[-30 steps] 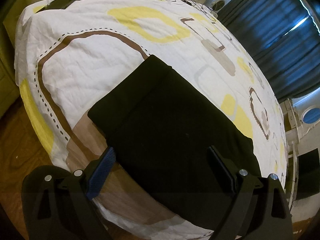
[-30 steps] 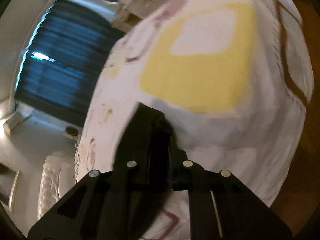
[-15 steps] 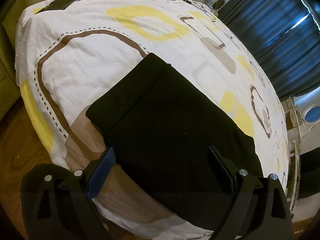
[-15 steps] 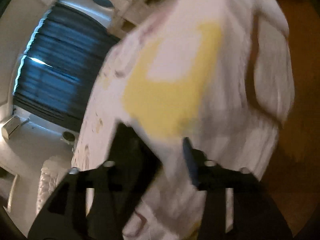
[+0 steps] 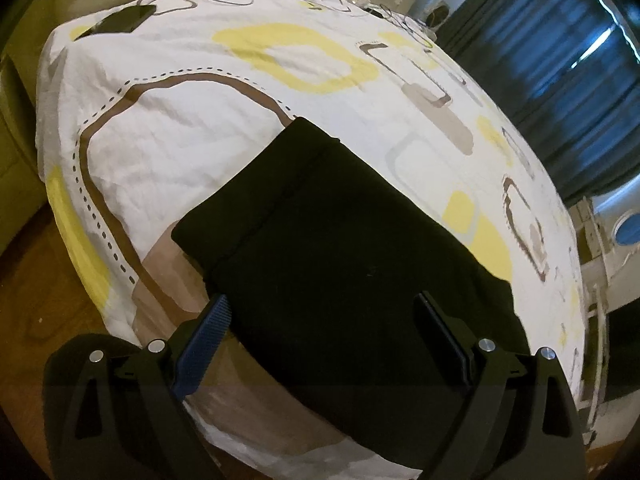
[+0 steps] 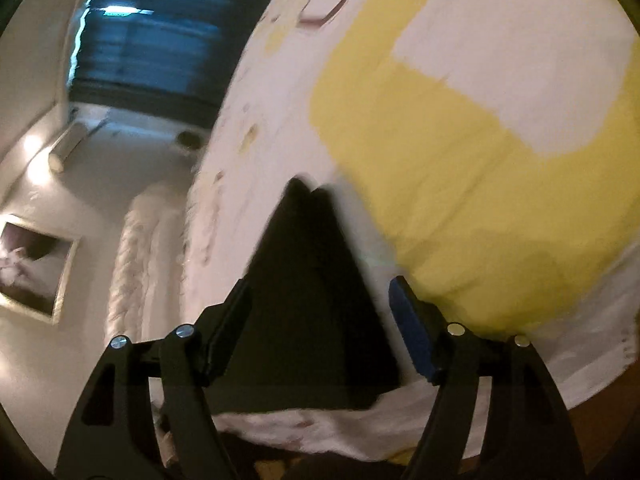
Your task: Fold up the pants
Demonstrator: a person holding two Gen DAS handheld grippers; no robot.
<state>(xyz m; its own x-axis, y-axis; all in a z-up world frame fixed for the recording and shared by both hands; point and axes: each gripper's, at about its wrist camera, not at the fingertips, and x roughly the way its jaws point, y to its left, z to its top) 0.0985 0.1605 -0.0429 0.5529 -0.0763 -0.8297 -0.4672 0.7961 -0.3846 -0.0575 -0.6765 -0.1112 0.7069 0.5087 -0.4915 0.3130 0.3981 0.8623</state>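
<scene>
The black pants (image 5: 336, 248) lie folded into a compact rectangle on the bed (image 5: 192, 128), near the bed's front edge and over a brown patch of the patterned sheet. A seam line runs across the folded stack, with a narrower band of cloth on the far-left side of it.

The left gripper (image 5: 320, 320) hangs above the near part of the pants with its jaws spread wide, 1 blue-padded finger (image 5: 204, 340) off the pants' left edge and the other dark finger over the cloth. Nothing sits between them. Compared with 1.0 s ago, this view has barely changed: the pants hold the same shape and place on the bed, and the left gripper keeps the same wide spread.

The right gripper (image 6: 320, 312) differs most. 1.0 s ago its jaws were pressed together on a peak of black cloth; 0.5 s ago they were parting in a blurred frame; now they stand clearly apart, and the pants (image 6: 308, 300) show as a dark wedge lying between the 2 fingers on the bed (image 6: 480, 160), released.

Beyond the pants, toward the bed's far-left corner, a dark phone (image 5: 124, 20) rests with a cable (image 5: 224, 0) trailing across the sheet. Dark blue curtains (image 5: 560, 80) hang past the bed's right side.
</scene>
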